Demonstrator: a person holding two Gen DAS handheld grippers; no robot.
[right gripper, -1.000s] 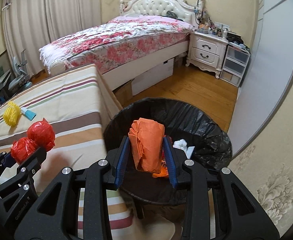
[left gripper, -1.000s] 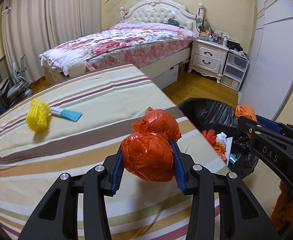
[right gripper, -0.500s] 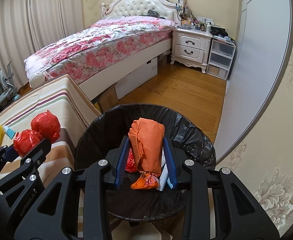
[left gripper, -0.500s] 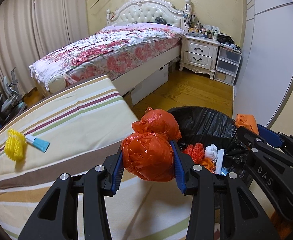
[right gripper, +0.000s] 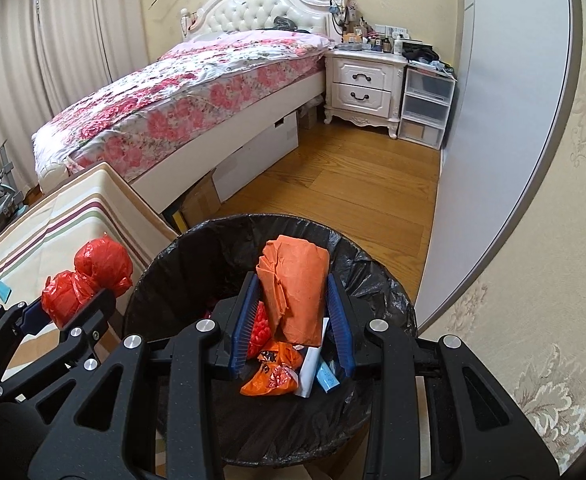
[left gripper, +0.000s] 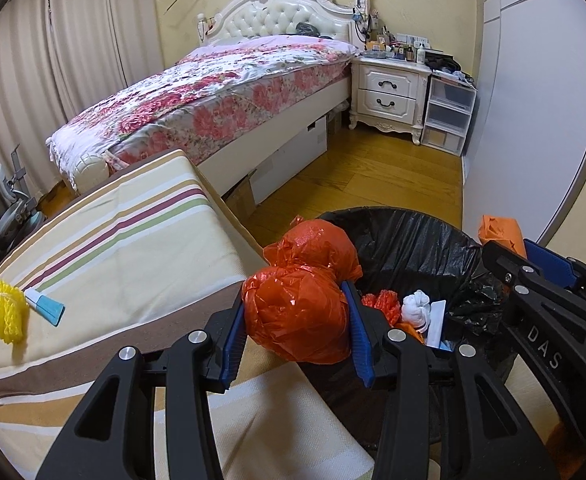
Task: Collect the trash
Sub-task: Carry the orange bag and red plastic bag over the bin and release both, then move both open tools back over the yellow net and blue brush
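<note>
A: From the left wrist, what could go wrong?

B: The left gripper has the red plastic bag between its blue pads, and its jaws are opening. The bag hangs over the near rim of the black-lined bin, right beside the corner of the striped surface. I'd judge the rear lobe could catch on that rim, or the bag could land on the striped corner rather than inside.

A: Is it gripped?

B: The pads touch both sides of the front lobe, so yes, though loosening. A yellow net and a small blue-and-white tube lie near the left edge of the striped surface, not yet collected.

A: And from the right wrist?

B: The right gripper is closed partway on a folded orange wrapper, pads pressing both its sides. It hangs well inside the bin's mouth, above red, orange and white scraps at the bottom.

A: Any risk there?

B: Less, I think. The wrapper is light and crumpled, so it might cling to a pad on release. The two grippers are close together at the bin's left rim and could knock each other.
</note>
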